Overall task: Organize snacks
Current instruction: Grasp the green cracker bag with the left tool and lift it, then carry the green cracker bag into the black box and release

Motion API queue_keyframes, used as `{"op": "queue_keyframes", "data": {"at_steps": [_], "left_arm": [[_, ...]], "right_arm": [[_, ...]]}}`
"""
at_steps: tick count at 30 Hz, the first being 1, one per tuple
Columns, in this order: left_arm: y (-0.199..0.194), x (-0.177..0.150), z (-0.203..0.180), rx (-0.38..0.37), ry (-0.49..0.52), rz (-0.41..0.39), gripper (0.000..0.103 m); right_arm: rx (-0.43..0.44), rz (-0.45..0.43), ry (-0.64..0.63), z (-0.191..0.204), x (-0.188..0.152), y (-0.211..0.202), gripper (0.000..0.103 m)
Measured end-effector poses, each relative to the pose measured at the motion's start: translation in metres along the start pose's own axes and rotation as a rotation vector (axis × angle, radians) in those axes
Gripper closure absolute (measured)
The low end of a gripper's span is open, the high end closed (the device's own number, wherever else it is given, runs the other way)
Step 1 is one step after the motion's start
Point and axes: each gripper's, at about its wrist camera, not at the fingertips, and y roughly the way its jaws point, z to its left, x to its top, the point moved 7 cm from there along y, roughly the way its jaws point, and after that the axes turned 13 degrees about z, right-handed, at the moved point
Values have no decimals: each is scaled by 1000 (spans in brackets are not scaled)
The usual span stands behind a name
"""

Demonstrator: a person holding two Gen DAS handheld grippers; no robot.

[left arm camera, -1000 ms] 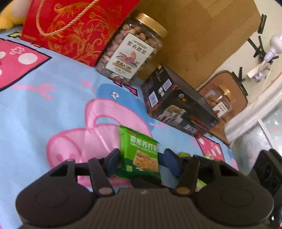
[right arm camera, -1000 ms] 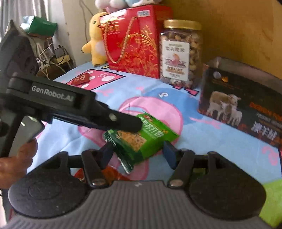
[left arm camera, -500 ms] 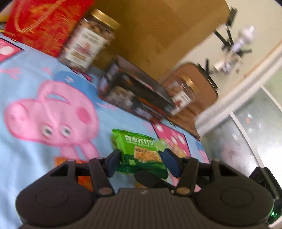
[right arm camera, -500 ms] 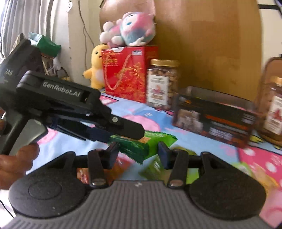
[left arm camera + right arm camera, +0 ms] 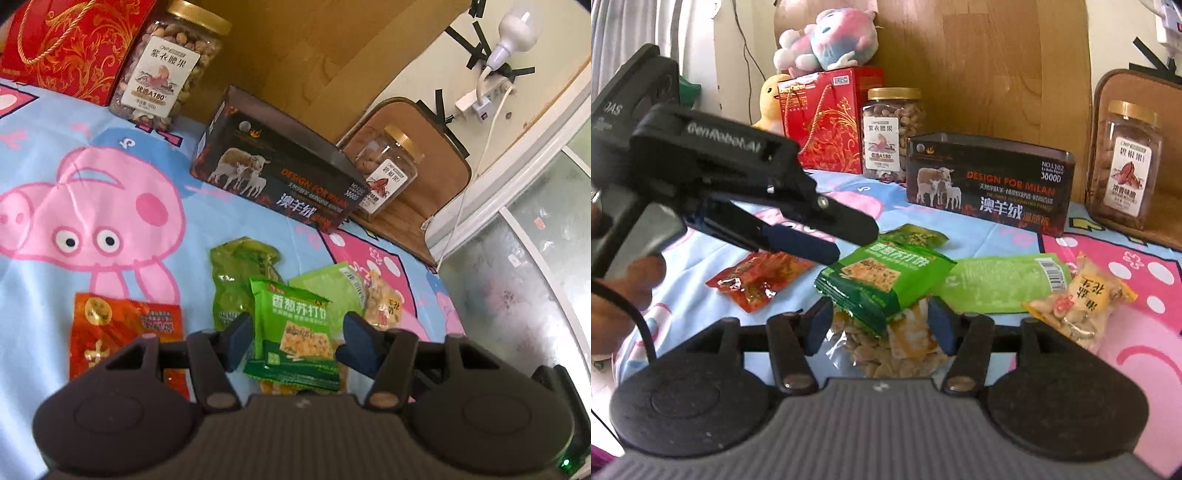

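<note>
Plush toy (image 5: 827, 37) tops the red box (image 5: 827, 122); probably a duck (image 5: 770, 99) beside.

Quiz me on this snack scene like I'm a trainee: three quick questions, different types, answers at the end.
1. True or false: the left tool is shut on the green foil cracker packet.
2. In the right wrist view, what stands between the red cardboard gift box and the black sheep-print box? A) a clear gold-lidded nut jar B) a glass bottle C) a white mug
3. How many clear gold-lidded nut jars are in view?
Key: 1 true. 2 A. 3 two; the second nut jar is at the far right.
</note>
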Motion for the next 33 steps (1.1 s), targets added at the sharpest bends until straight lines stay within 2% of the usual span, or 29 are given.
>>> {"op": "queue_keyframes", "data": {"at_steps": [6, 7, 9, 11, 21, 28, 33], "left_arm": [[16, -2, 3, 17, -16, 48, 47], [19, -4, 3, 13, -23, 56, 49], [22, -6, 4, 11, -26, 66, 59], [19, -6, 2, 20, -11, 61, 62], [-16, 4, -17, 1, 39, -26, 60], [-12, 11, -14, -3, 36, -13, 60], [-8, 32, -21, 7, 55, -3, 60]], "right_arm": [[9, 1, -7, 4, 3, 6, 42], [7, 1, -7, 3, 4, 9, 42], [-6, -9, -18, 6, 4, 11, 43], [-19, -15, -25, 7, 5, 11, 47], [-52, -121, -48, 14, 19, -8, 49], [-52, -125, -64, 11, 24, -4, 49], [-73, -133, -92, 4, 35, -1, 49]]}}
